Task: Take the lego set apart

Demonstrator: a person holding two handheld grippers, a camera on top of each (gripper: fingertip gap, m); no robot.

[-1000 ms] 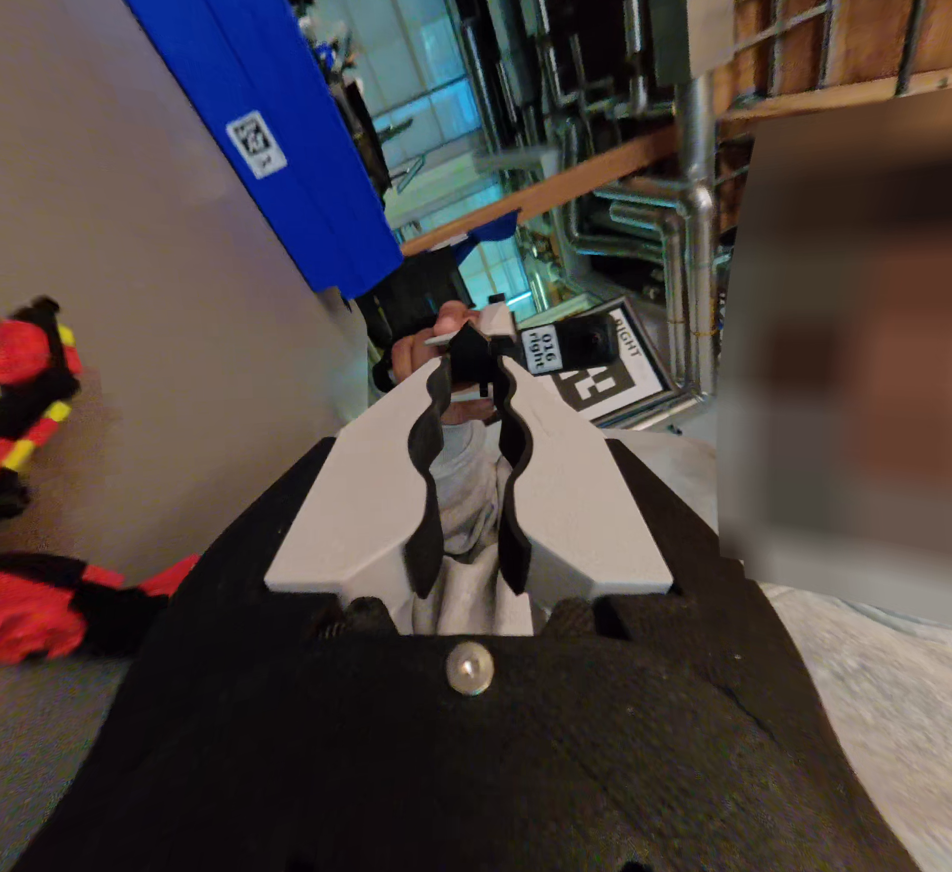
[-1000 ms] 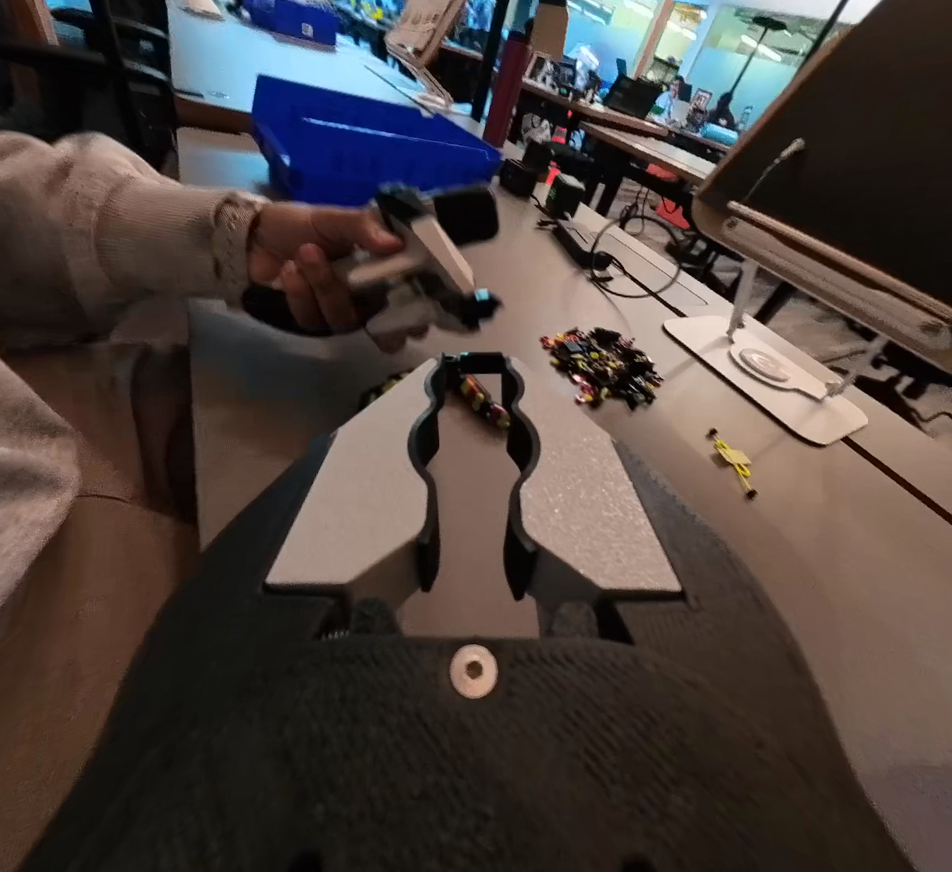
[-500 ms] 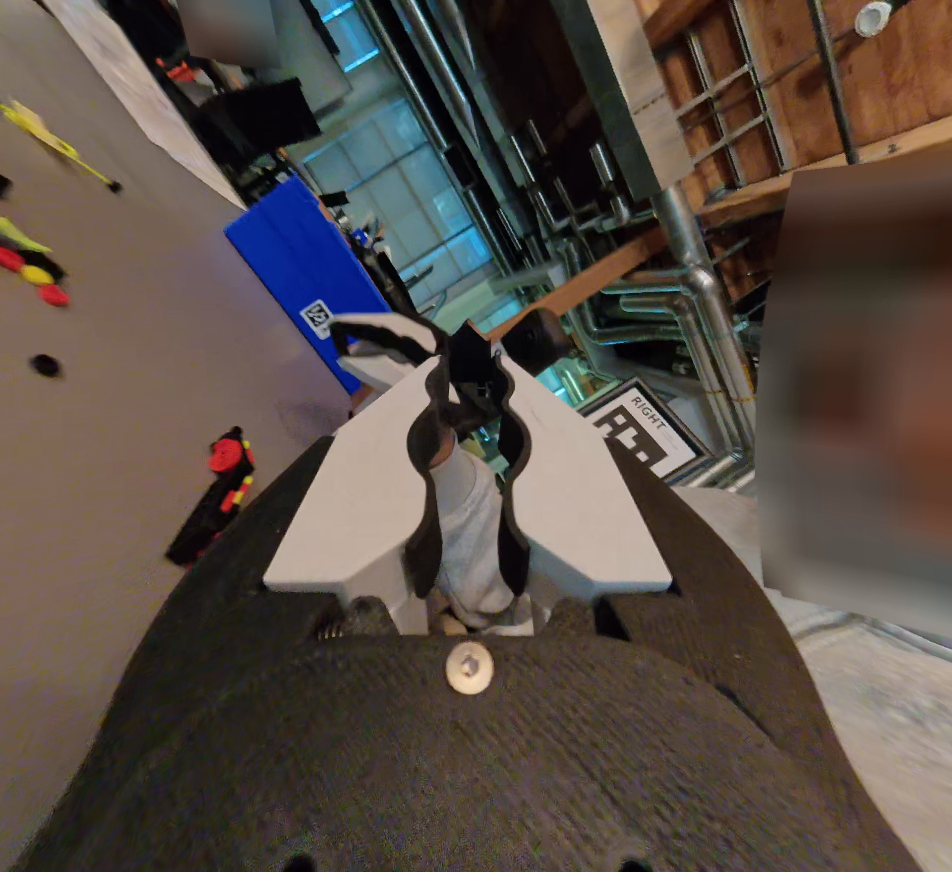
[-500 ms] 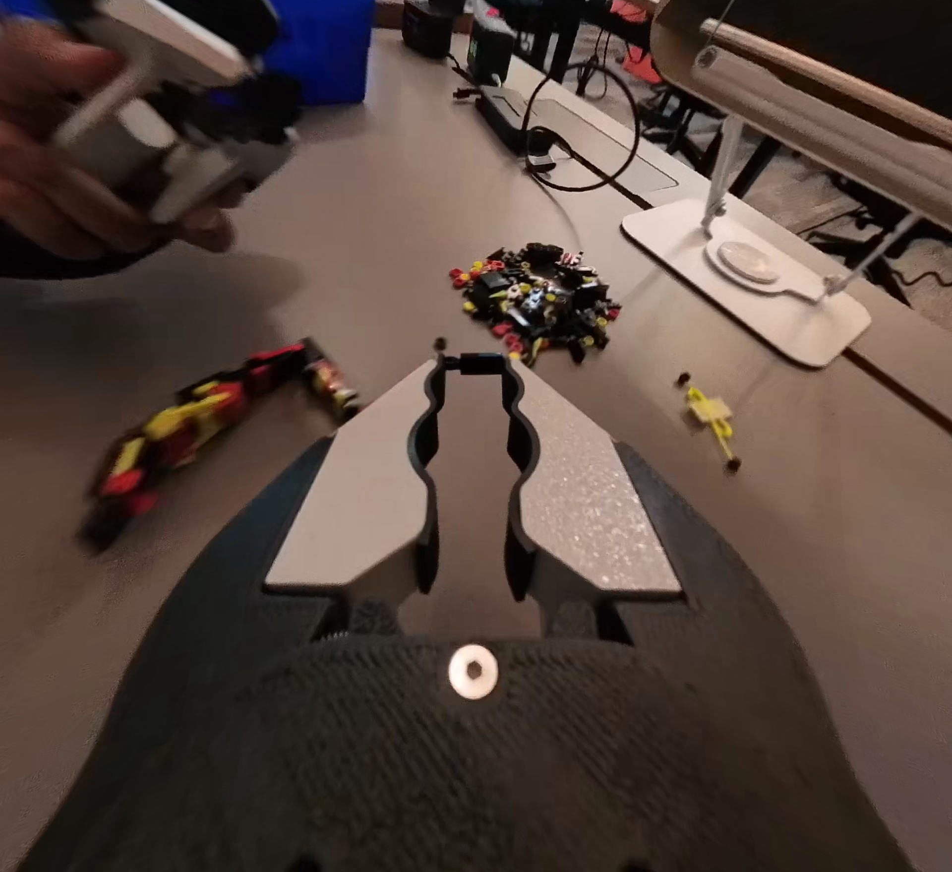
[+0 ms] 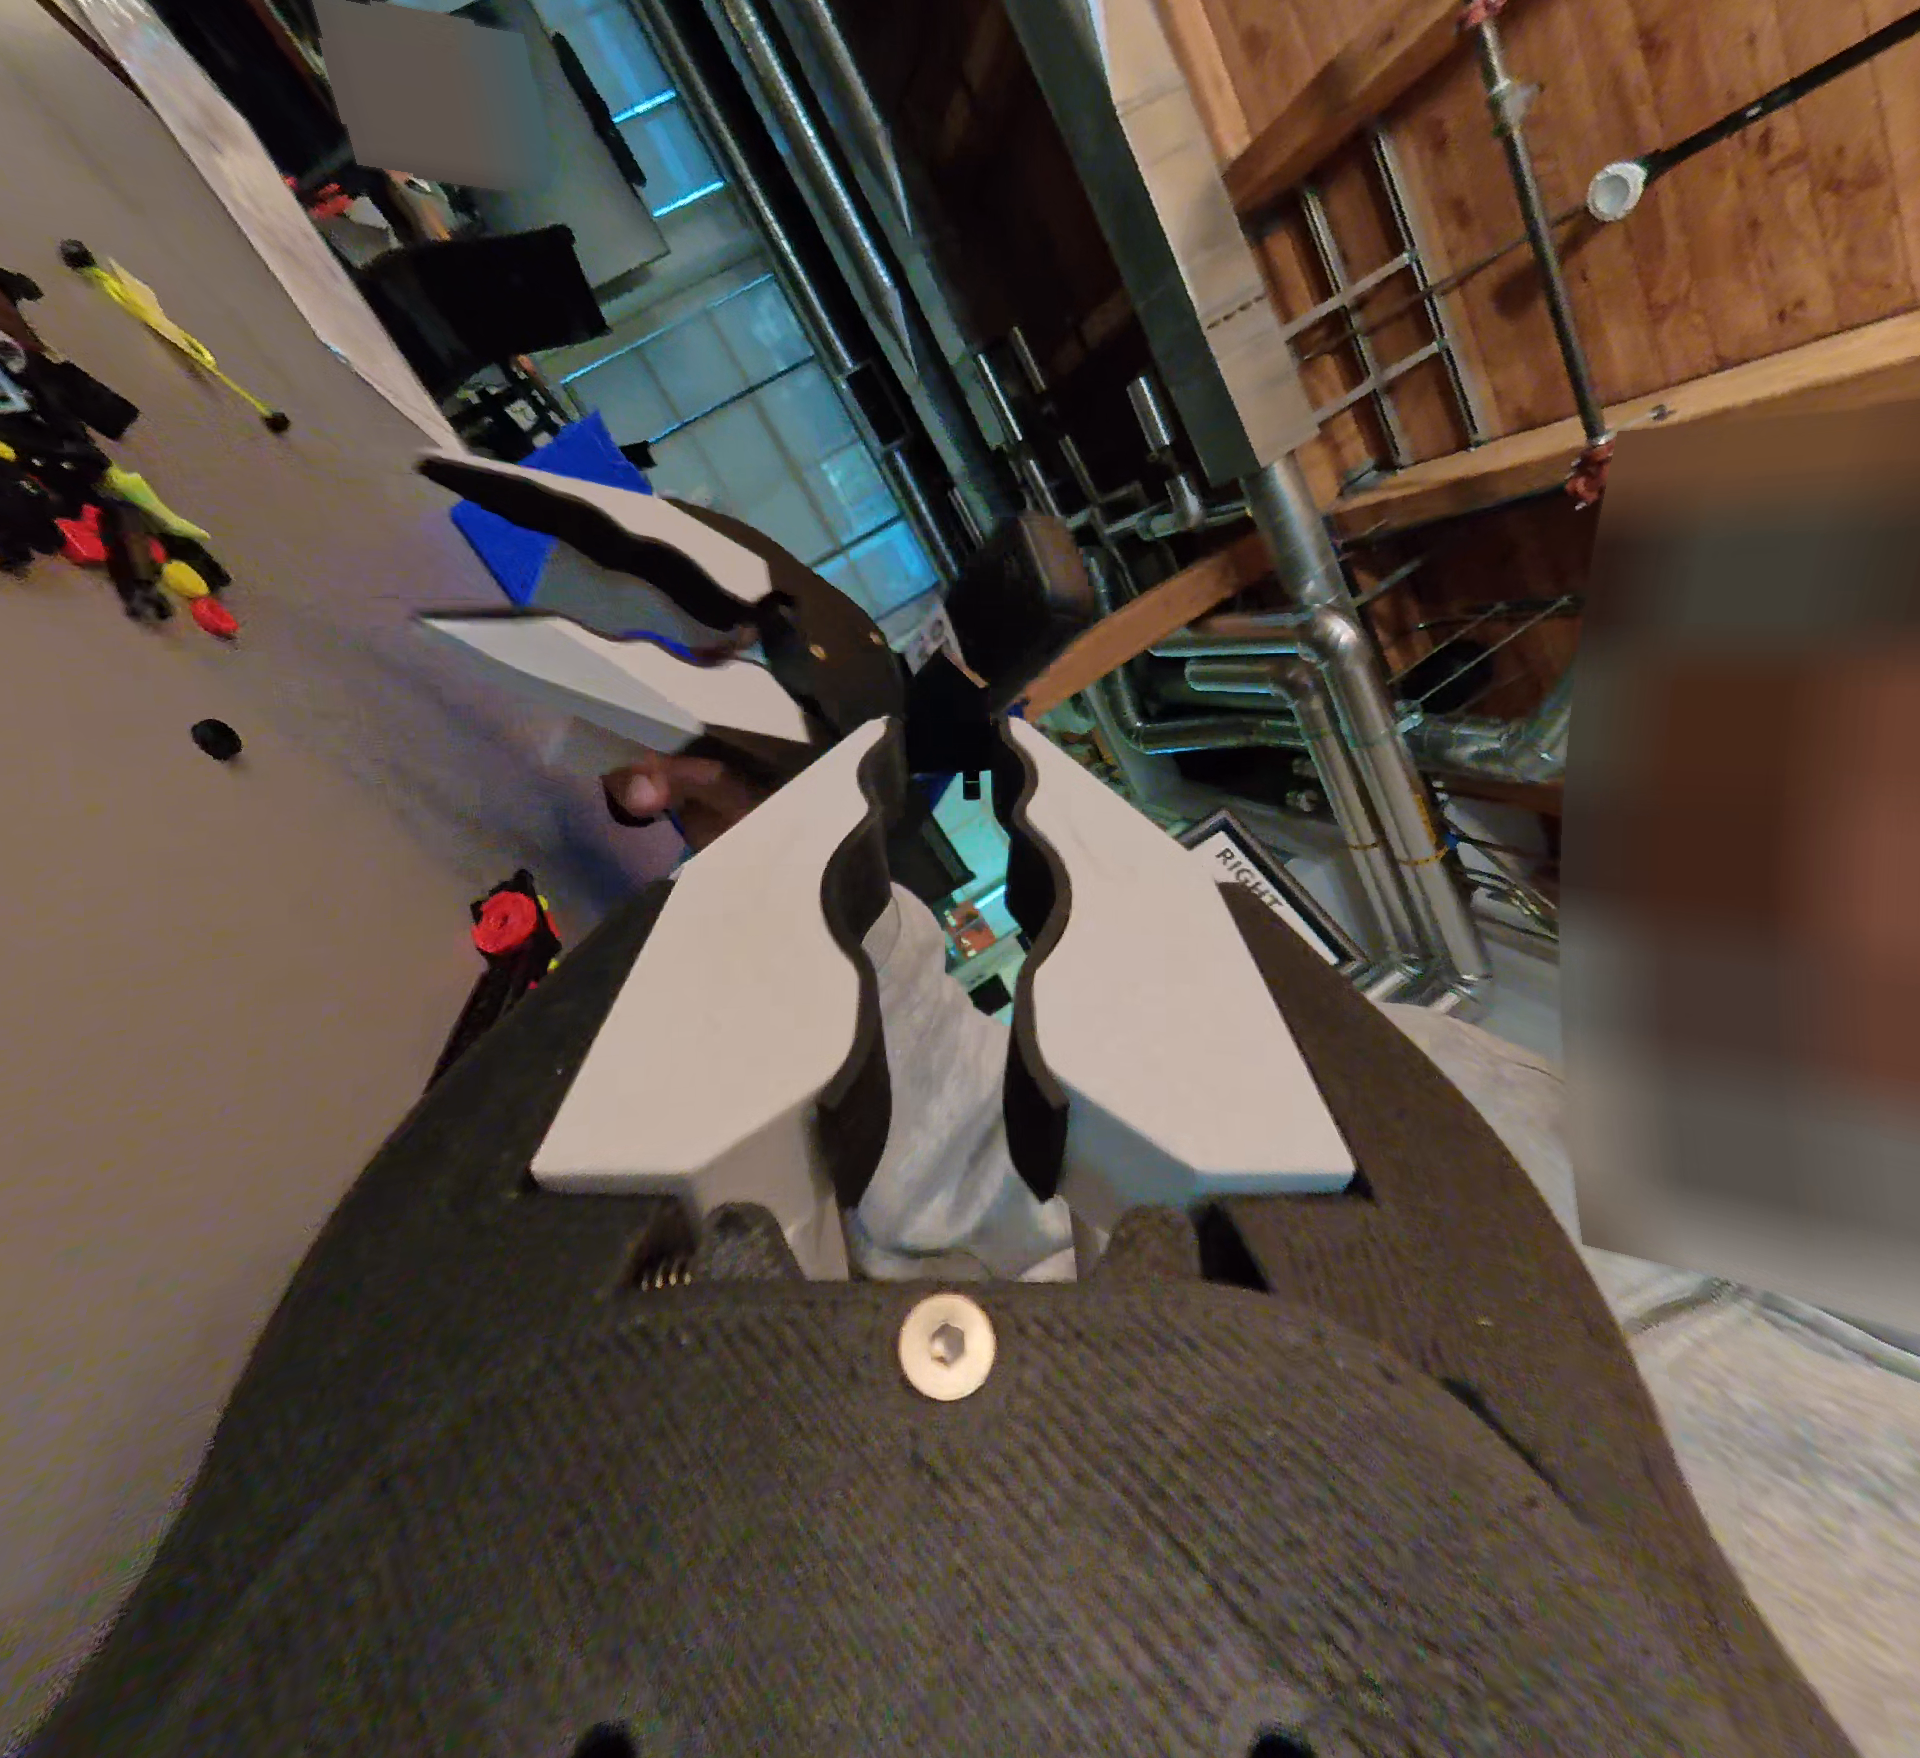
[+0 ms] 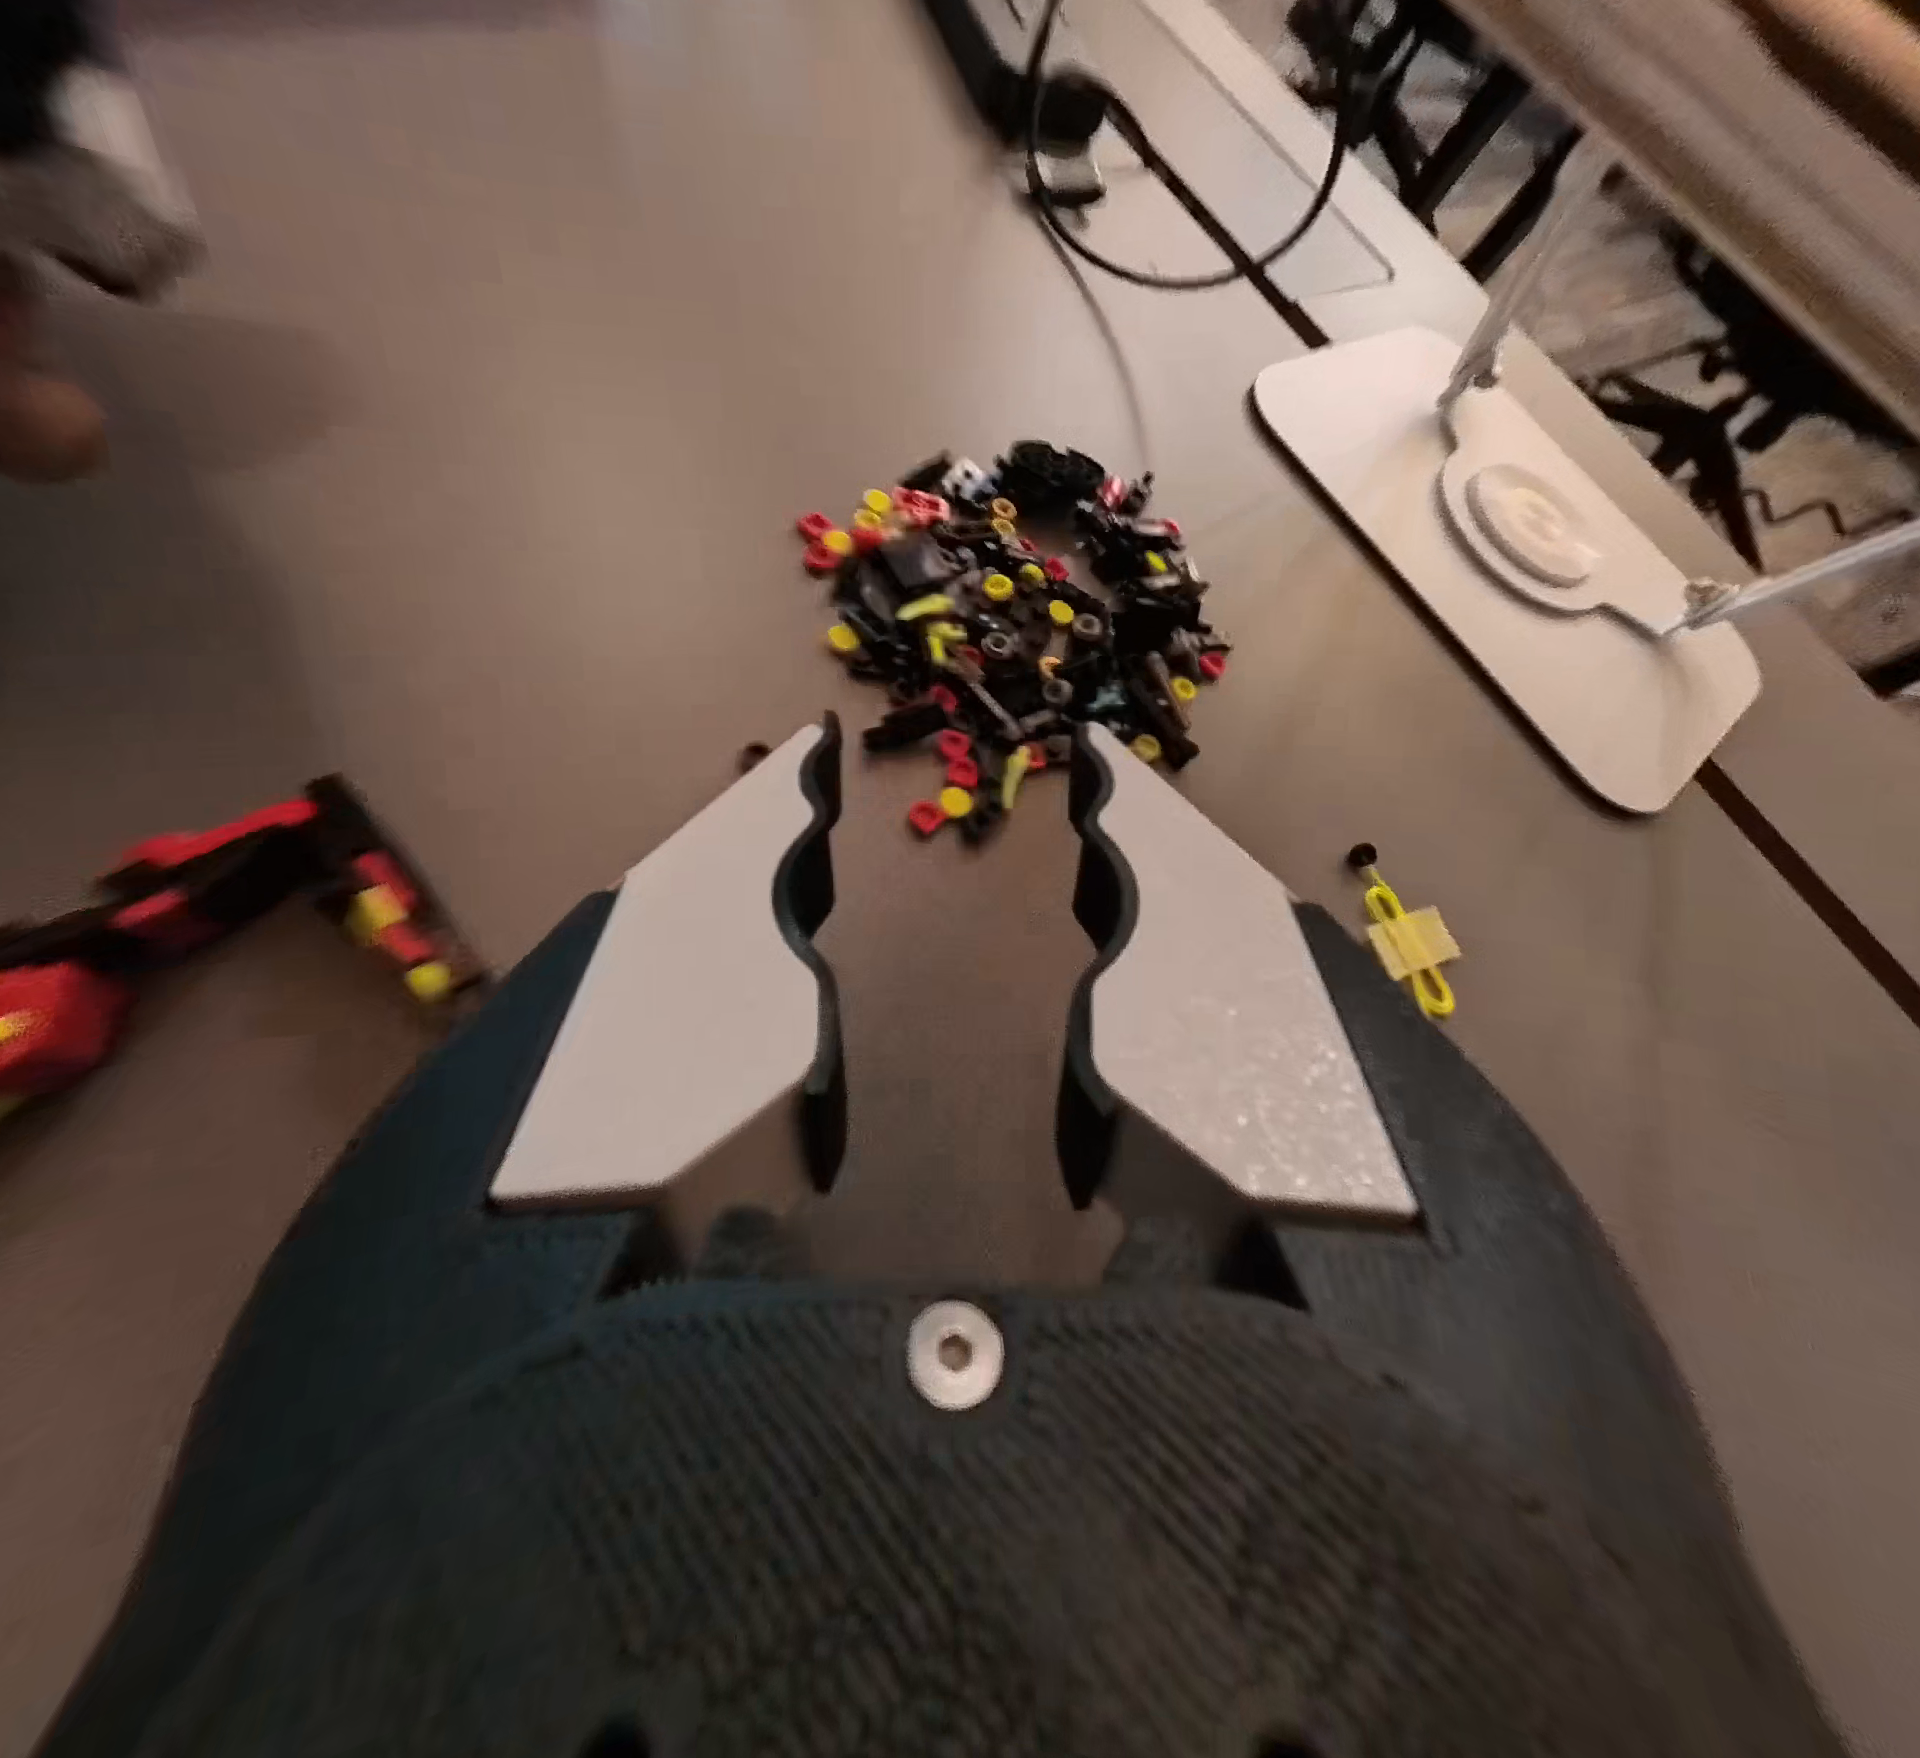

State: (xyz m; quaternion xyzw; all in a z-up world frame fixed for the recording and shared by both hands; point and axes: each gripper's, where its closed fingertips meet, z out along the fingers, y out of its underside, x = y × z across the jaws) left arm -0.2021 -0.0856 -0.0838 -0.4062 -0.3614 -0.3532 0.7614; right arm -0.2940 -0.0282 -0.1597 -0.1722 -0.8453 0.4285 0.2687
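Note:
My left gripper is shut on a small black lego piece and holds it up in the air, tilted away from the table. The red, black and yellow lego set lies on the grey table at the left; a part of it shows in the left wrist view. My right gripper is open and empty, low over the near edge of a pile of loose lego pieces. It also shows in the left wrist view, with its jaws apart. The pile shows there at the left edge.
A yellow lego piece lies right of my right gripper. A lamp base stands at the right, with a cable loop and a power strip behind the pile. A loose black stud lies on the table. A person's sleeve shows behind my left gripper.
My right gripper moved forward and down to the pile and opened; the small black piece between its tips is gone. My left gripper stays shut on its black piece and has swung.

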